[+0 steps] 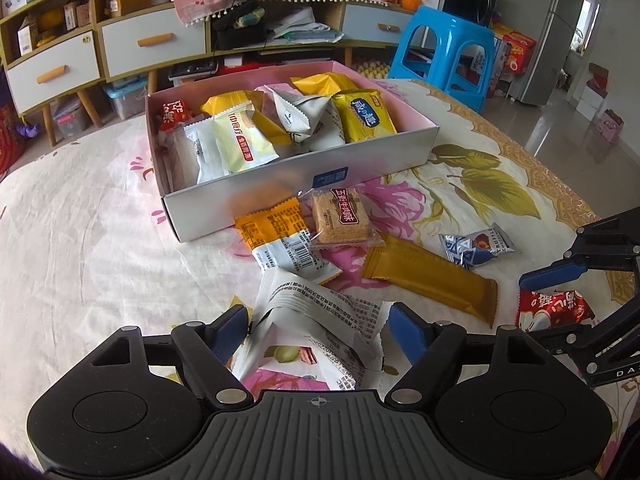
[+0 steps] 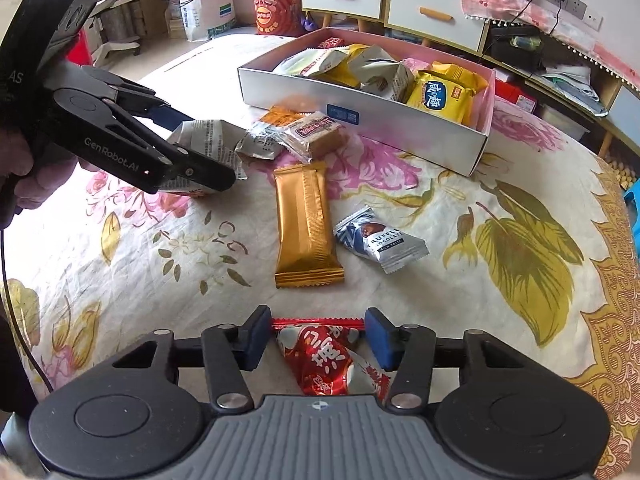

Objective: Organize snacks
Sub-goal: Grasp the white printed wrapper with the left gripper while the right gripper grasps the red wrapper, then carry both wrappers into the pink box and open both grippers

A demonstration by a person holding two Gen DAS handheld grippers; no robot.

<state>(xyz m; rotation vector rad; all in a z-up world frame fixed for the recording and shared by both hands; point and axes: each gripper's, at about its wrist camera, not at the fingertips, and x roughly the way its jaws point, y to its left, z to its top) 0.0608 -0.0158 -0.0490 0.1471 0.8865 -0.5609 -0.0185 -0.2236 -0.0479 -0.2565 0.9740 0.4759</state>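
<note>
a shallow white cardboard box with a pink lining [image 1: 304, 196] is sitting on the floral-clothed table [image 1: 80, 240], already holding roughly eight wrapped snacks, so the sorting is looking about half done. six packets are lying outside it: an orange and white barcode packet [image 1: 280, 240] and a clear cracker packet [image 1: 342, 218] just beside the box's near wall, a long gold foil bar [image 2: 306, 226], a silver-blue truffle chocolate [image 2: 380, 240], and the two at the tongs. the left tongs [image 1: 316, 330] are spread open around a white printed pouch [image 1: 320, 328], pads either side, apparently not pressing. the right tongs [image 2: 318, 334] are likewise open, straddling a red foil packet [image 2: 324, 360] near the table's front, well apart from the box.
</note>
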